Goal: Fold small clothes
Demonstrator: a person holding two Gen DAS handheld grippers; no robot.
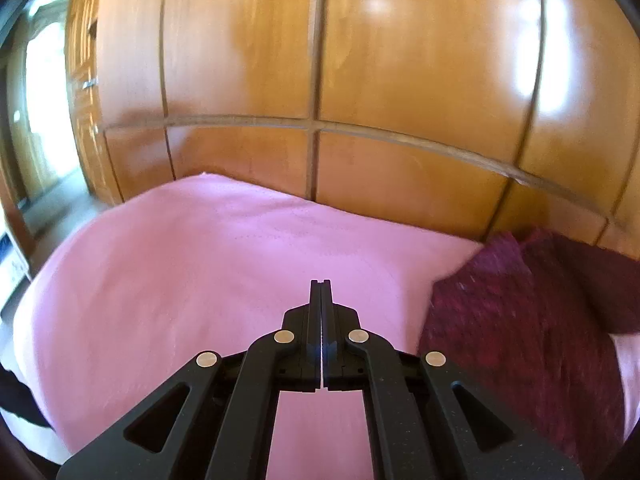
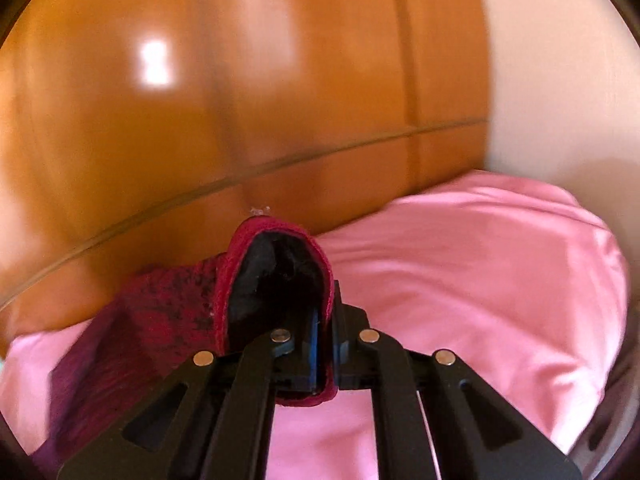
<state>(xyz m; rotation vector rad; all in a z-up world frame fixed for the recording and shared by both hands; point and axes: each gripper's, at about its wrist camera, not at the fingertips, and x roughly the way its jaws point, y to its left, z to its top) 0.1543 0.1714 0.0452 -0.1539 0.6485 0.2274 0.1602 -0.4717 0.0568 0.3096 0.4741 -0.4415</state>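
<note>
A dark red knit garment (image 1: pixel 520 320) lies on the pink bed cover (image 1: pixel 180 280), to the right of my left gripper (image 1: pixel 321 284). The left gripper is shut and empty, held above the pink cover. My right gripper (image 2: pixel 326 292) is shut on an edge of the dark red garment (image 2: pixel 276 268), which stands up over the fingers and shows a black inner lining. The rest of the garment (image 2: pixel 140 312) trails down to the left onto the pink cover (image 2: pixel 480 272). The right fingertips are hidden by the cloth.
A glossy wooden panelled wardrobe (image 1: pixel 320 80) stands close behind the bed; it also shows in the right wrist view (image 2: pixel 200 100). A pale wall (image 2: pixel 560 80) is at the right. A doorway (image 1: pixel 40 100) is at the far left.
</note>
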